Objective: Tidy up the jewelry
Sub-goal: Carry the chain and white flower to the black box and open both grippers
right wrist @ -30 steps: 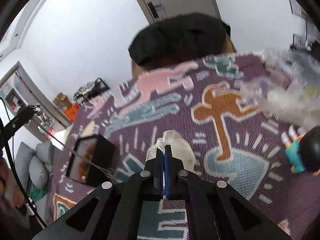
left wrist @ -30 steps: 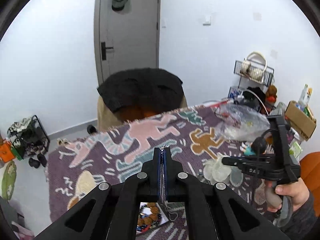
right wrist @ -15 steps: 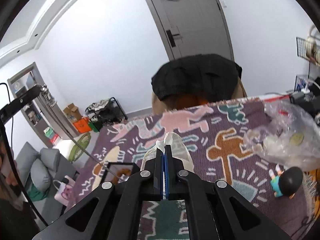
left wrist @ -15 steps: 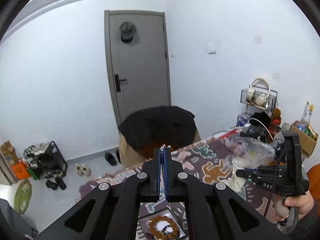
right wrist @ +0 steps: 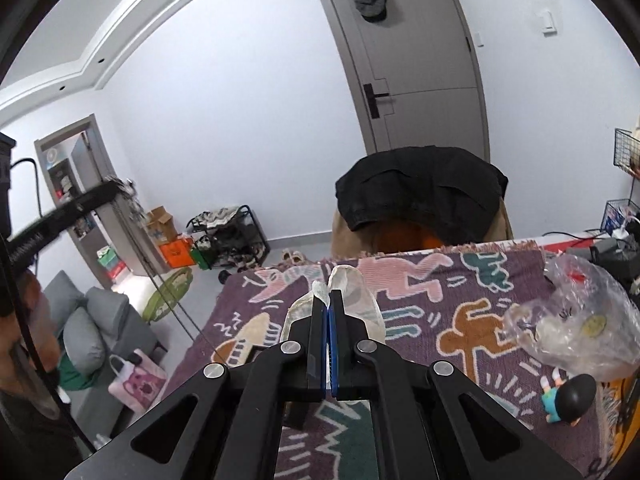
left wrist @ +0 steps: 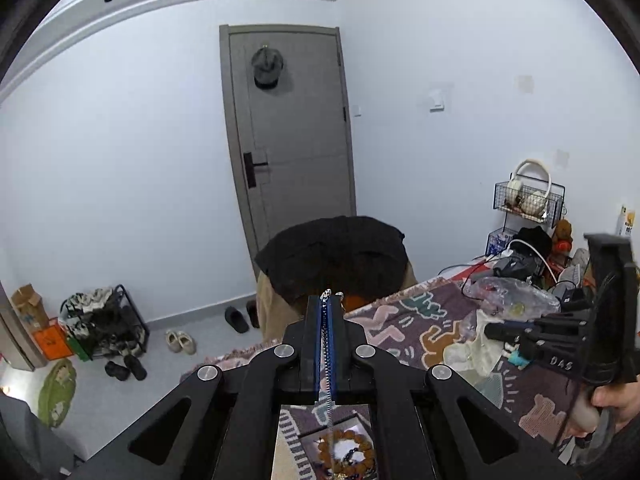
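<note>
- We have the left claw (left wrist: 328, 300) pressed together on a thin silver chain (left wrist: 329, 364), which runs between the pads and hangs straight below; pinching one end high lets it dangle free of tangles.
- Directly beneath that claw sits an open box (left wrist: 308, 440) holding a brown bead bracelet (left wrist: 346, 450), so the chain is lined up above where we judge it belongs.
- The right claw (right wrist: 329, 300) pinches a small clear pouch (right wrist: 352, 292), held above the patterned bench (right wrist: 420, 320), probably the chain's wrapper, though we cannot be sure.
- A crumpled plastic bag (right wrist: 576, 328) lies to that claw's right.
</note>
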`<state>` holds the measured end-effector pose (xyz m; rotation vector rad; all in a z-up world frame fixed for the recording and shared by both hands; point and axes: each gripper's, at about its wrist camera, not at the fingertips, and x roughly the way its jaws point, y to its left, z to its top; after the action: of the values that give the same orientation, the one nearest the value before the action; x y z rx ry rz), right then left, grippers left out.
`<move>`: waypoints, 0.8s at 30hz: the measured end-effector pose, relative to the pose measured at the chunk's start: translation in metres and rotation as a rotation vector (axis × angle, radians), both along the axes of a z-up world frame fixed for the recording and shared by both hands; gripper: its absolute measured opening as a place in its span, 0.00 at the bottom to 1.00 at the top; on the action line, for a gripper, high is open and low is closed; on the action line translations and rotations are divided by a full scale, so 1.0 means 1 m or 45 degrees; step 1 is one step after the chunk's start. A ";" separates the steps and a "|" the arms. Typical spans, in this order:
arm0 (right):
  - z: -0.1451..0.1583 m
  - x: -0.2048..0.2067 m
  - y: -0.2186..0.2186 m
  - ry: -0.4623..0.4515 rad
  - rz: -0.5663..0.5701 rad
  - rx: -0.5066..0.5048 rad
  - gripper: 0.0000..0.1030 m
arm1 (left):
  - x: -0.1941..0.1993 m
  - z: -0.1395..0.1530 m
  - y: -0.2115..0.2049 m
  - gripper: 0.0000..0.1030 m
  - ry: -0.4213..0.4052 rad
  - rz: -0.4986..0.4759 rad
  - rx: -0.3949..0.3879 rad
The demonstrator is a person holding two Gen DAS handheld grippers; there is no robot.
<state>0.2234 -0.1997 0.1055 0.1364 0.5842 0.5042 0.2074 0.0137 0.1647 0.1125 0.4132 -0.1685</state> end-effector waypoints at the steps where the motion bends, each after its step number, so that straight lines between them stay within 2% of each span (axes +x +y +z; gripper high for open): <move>1: 0.000 0.000 0.002 -0.001 0.005 -0.001 0.02 | 0.002 -0.005 0.002 0.02 0.011 0.001 -0.004; 6: -0.002 -0.001 0.015 0.002 0.032 -0.007 0.02 | 0.008 -0.022 0.013 0.02 0.056 0.002 -0.024; 10: -0.007 0.002 0.026 0.018 0.052 -0.008 0.02 | 0.013 -0.042 0.022 0.02 0.132 -0.010 -0.062; 13: -0.011 0.005 0.035 0.030 0.058 -0.016 0.02 | 0.017 -0.074 0.031 0.02 0.206 -0.011 -0.138; 17: -0.022 0.012 0.050 0.058 0.071 -0.033 0.02 | 0.020 -0.117 0.030 0.02 0.295 -0.042 -0.168; 20: -0.031 0.017 0.062 0.080 0.085 -0.053 0.02 | 0.024 -0.144 0.033 0.02 0.359 -0.064 -0.227; 24: -0.042 0.021 0.076 0.105 0.105 -0.069 0.02 | 0.026 -0.164 0.038 0.05 0.421 -0.060 -0.262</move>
<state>0.2447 -0.1240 0.0639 0.0820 0.6860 0.5637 0.2336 0.0518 0.0005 -0.1100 0.7202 -0.2763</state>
